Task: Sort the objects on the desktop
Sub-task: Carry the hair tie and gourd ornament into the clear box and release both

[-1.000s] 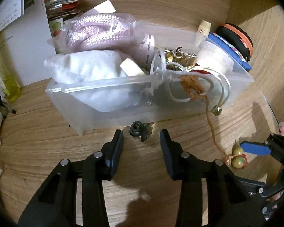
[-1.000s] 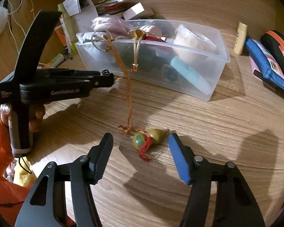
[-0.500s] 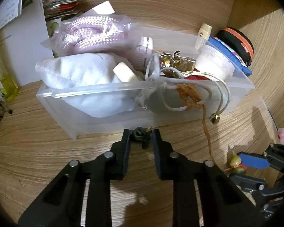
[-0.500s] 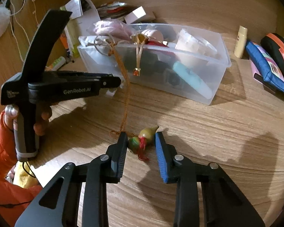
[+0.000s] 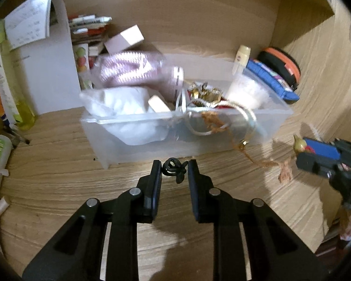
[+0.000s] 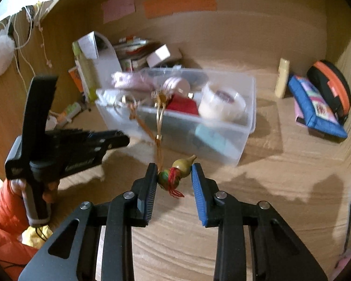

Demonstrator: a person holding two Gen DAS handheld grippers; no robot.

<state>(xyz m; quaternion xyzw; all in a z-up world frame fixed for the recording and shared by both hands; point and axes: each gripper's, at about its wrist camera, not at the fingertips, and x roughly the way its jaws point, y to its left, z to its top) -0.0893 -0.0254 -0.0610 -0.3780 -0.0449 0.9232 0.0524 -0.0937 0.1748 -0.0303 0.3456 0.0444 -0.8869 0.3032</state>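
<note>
My left gripper (image 5: 174, 169) is shut on a small black coiled hair tie (image 5: 173, 167), held just above the wooden desk in front of the clear plastic bin (image 5: 278, 112). My right gripper (image 6: 174, 172) is shut on a green gourd charm (image 6: 175, 172) with a red tassel, lifted off the desk. An orange cord (image 6: 160, 154) runs from the charm up to the bin's rim. In the left wrist view the right gripper (image 5: 316, 152) shows at the right edge with the charm (image 5: 300, 143). The bin (image 6: 250, 107) is full of mixed items.
A blue pouch (image 6: 316, 107), an orange-and-black case (image 6: 332, 86) and a cream tube (image 6: 282, 78) sit right of the bin. Papers, a white box (image 5: 124, 38) and bottles crowd the left back corner. A hand in an orange sleeve (image 6: 4, 201) holds the left gripper.
Both grippers closed, the left on the hair tie and the right on the gourd charm, then rose off the desk with them. The cord now hangs taut from the bin.
</note>
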